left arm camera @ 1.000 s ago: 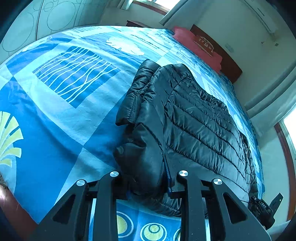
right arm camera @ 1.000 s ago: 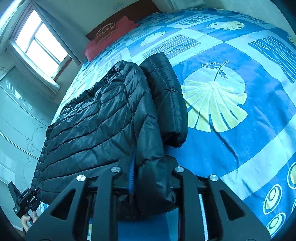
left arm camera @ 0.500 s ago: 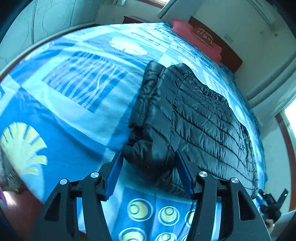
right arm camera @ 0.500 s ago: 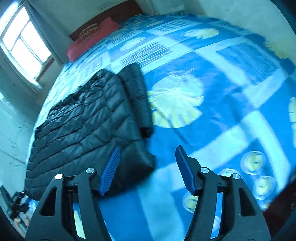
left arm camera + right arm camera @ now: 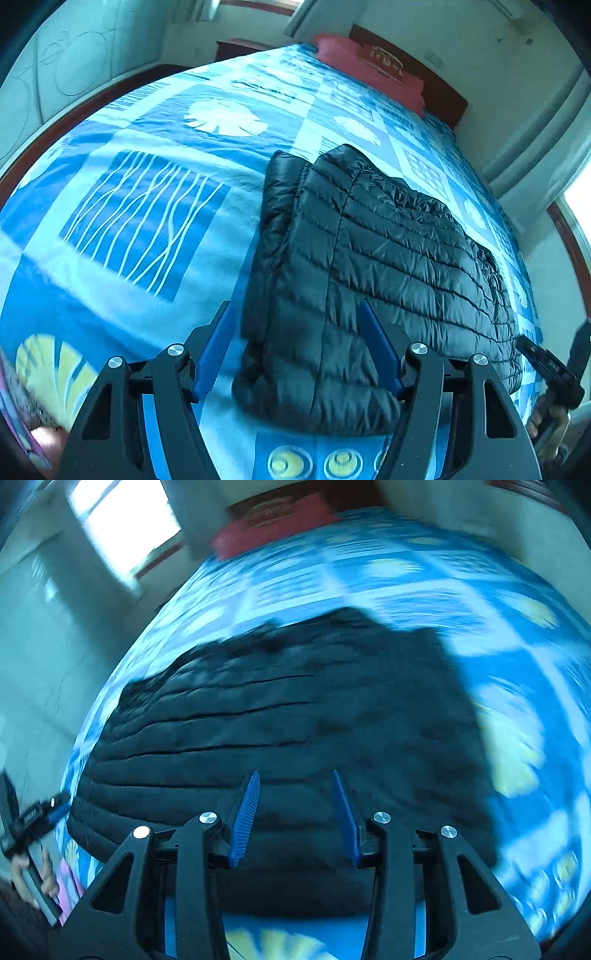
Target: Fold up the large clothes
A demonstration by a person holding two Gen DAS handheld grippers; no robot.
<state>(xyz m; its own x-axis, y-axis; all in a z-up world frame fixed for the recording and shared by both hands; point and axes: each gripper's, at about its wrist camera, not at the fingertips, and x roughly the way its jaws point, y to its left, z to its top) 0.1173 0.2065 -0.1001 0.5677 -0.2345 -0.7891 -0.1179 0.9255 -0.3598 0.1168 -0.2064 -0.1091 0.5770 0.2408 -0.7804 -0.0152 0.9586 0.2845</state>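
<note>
Your left gripper [image 5: 295,350] is opening and your right gripper [image 5: 295,812] closing, both empty, above the puffy, slippery jacket [image 5: 388,258]; pinch its folded hem.

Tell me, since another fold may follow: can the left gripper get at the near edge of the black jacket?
Probably yes: the left gripper, its jaws opening, straddles the near edge of the black jacket without pressing it, and nothing lies between.

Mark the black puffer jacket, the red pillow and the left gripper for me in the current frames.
black puffer jacket [image 5: 388,258]: left wrist view, on the quilted top panel.
red pillow [image 5: 369,70]: left wrist view, on its middle, at the head of the bed.
left gripper [image 5: 295,347]: left wrist view, midway between its blue-padded fingertips, jaws opening.
</note>
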